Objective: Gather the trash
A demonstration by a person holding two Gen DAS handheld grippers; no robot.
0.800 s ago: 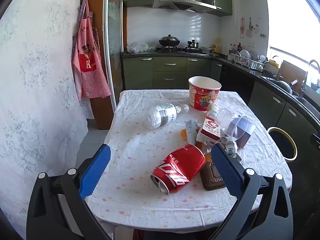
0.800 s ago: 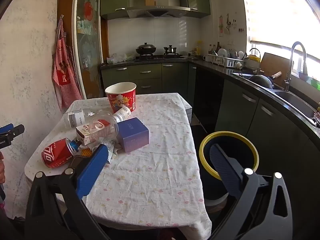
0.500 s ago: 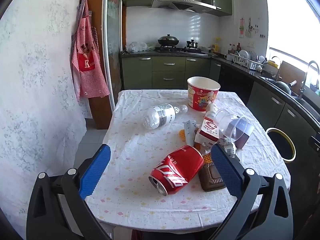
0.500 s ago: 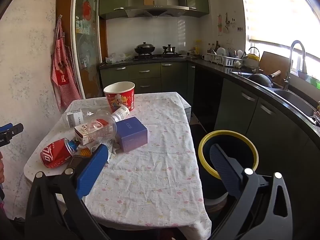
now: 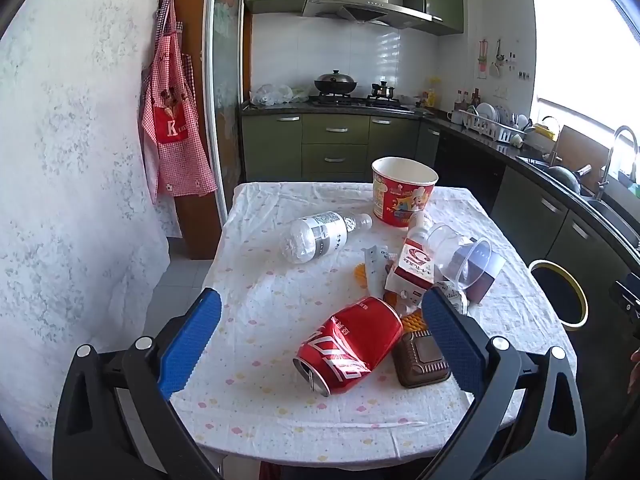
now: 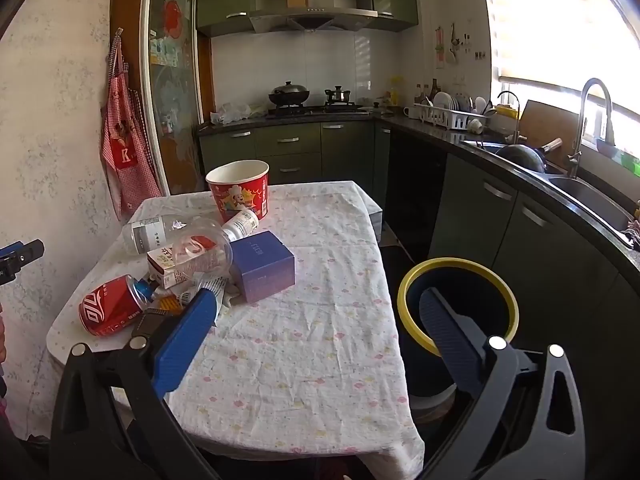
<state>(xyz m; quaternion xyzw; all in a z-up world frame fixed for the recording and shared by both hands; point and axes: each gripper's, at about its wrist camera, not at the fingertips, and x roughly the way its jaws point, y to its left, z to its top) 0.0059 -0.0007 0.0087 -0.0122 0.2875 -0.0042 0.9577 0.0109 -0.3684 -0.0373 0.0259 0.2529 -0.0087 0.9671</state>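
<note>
The trash lay bunched on the near left part of the bench (image 6: 304, 344), by the right wrist view: a dented red cola can (image 5: 352, 344) on its side nearest you, a brown plastic tray (image 5: 420, 360) touching it, a small milk carton (image 5: 412, 268) and crumpled wrappers behind, a clear plastic cup (image 5: 464, 252) tipped against a purple box (image 6: 262, 266), a clear water bottle (image 5: 320, 234) lying a little apart, and a red paper bucket (image 5: 402, 192) upright at the far side. Nothing had gone yet into the yellow-rimmed bin (image 6: 456, 304), which stood on the floor just beside the bench's right edge.

You held the left gripper (image 5: 320, 344) above the near edge with its fingers spread wide and empty, the can lying in line between them but untouched. The right gripper (image 6: 324, 336) hung over bare cloth and the bin's rim, its fingers likewise spread and gripping nothing.

I judged this to be the approach before the first pick. The next move called for lowering the left fingers around the can's body across its width, since it could roll on the cloth, then closing and carrying it across to the bin.

Room was good: the cloth to the can's left was bare and the right half of the bench was open, though the tray crowded the can's right side, and the near edge lay close.
</note>
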